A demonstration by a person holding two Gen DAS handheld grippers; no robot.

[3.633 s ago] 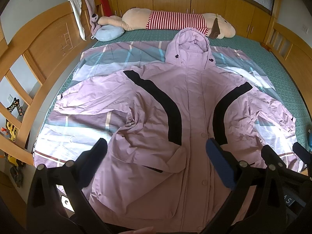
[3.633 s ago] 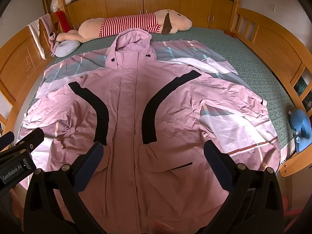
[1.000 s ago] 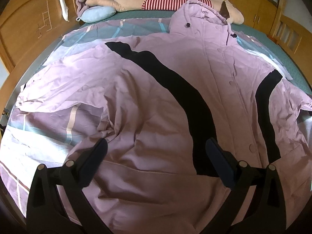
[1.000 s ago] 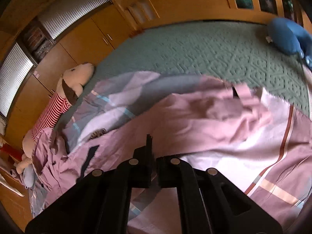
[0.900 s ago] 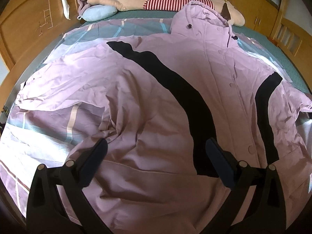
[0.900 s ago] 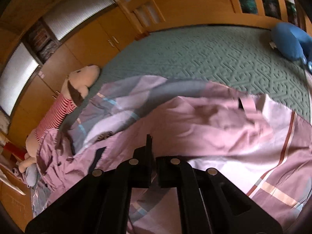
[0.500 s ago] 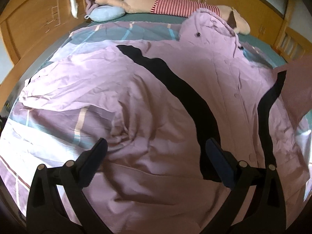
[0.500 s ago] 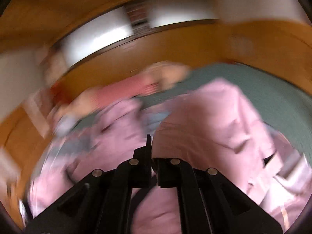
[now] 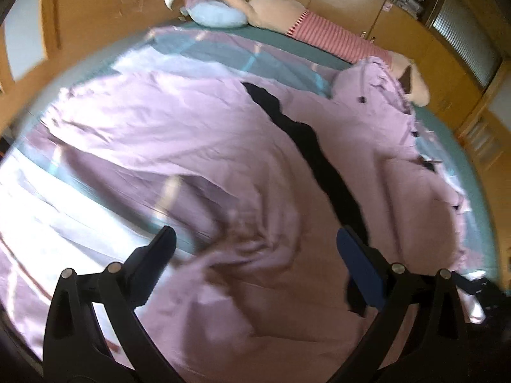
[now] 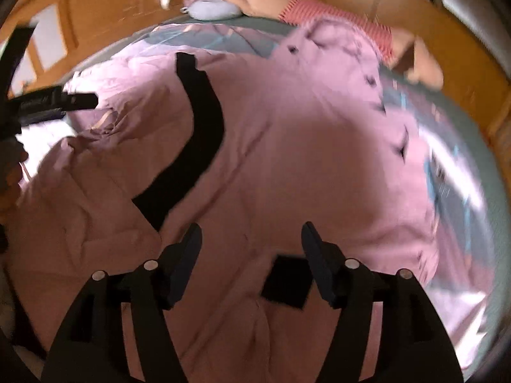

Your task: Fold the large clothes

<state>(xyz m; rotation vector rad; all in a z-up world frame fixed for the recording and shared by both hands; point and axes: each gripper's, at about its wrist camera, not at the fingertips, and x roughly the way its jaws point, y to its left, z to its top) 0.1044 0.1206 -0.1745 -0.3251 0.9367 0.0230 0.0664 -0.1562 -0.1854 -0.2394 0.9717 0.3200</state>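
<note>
A large pink hooded jacket (image 9: 287,166) with black stripes lies spread on the bed, its right sleeve folded in over the body (image 10: 319,166). A black cuff tab (image 10: 286,282) lies between my right fingers. My left gripper (image 9: 254,249) is open and empty, low over the jacket's left front near the armpit creases. My right gripper (image 10: 250,239) is open and empty, just above the folded sleeve. The left gripper also shows at the left edge of the right wrist view (image 10: 57,103). The left sleeve (image 9: 134,127) lies spread out to the side.
A striped pastel sheet (image 9: 48,198) lies under the jacket on a green bedspread (image 9: 479,172). A long plush toy in a red striped shirt (image 9: 325,35) and a pale blue pillow (image 9: 217,17) lie at the head. Wooden bed rails and cabinets (image 9: 399,35) surround the bed.
My right gripper carried the right sleeve across onto the jacket body and then opened, letting it go. My left gripper stayed open and swung left over the jacket.
</note>
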